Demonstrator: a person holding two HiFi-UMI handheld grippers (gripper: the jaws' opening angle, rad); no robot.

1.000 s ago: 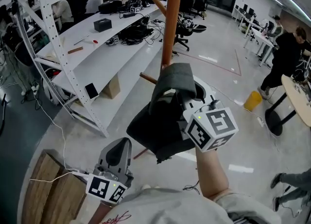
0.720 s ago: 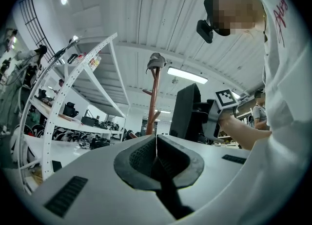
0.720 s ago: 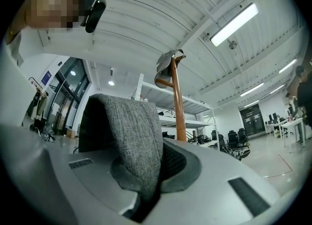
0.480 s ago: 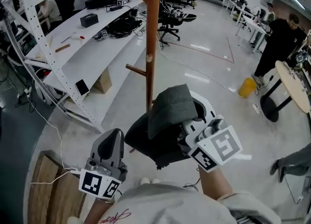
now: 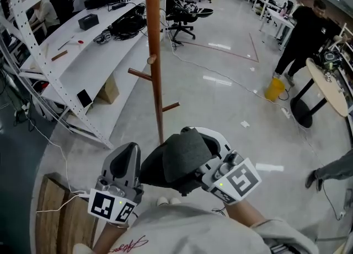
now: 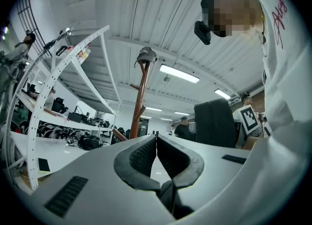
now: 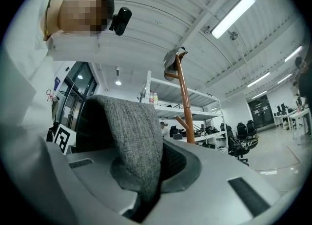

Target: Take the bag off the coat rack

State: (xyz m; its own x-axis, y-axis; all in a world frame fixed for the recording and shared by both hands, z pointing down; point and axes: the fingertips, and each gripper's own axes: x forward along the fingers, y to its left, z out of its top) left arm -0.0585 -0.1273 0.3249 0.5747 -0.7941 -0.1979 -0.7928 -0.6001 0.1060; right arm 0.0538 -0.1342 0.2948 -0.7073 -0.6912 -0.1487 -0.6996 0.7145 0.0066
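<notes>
The brown coat rack (image 5: 156, 76) stands upright in front of me with bare pegs; a cap (image 7: 171, 59) sits on its top. The dark grey bag (image 5: 177, 162) hangs free of the rack, close to my body. My right gripper (image 5: 212, 147) is shut on the bag's grey strap (image 7: 132, 136), which lies pinched between its jaws. My left gripper (image 5: 129, 152) is beside the bag on the left, shut and empty, its jaws touching. In the left gripper view the bag (image 6: 215, 121) and the rack (image 6: 141, 103) both show beyond the jaws.
White shelving (image 5: 83, 68) with tools and bags runs along the left. Office chairs (image 5: 187, 11) stand behind the rack. A person (image 5: 304, 32), a round table (image 5: 331, 85) and a yellow bin (image 5: 274, 88) are at the right. A wooden board (image 5: 52, 214) lies lower left.
The bag, held in my right gripper, has come down and back toward my body, away from the rack's pole and pegs. The left gripper stayed low and shut.
</notes>
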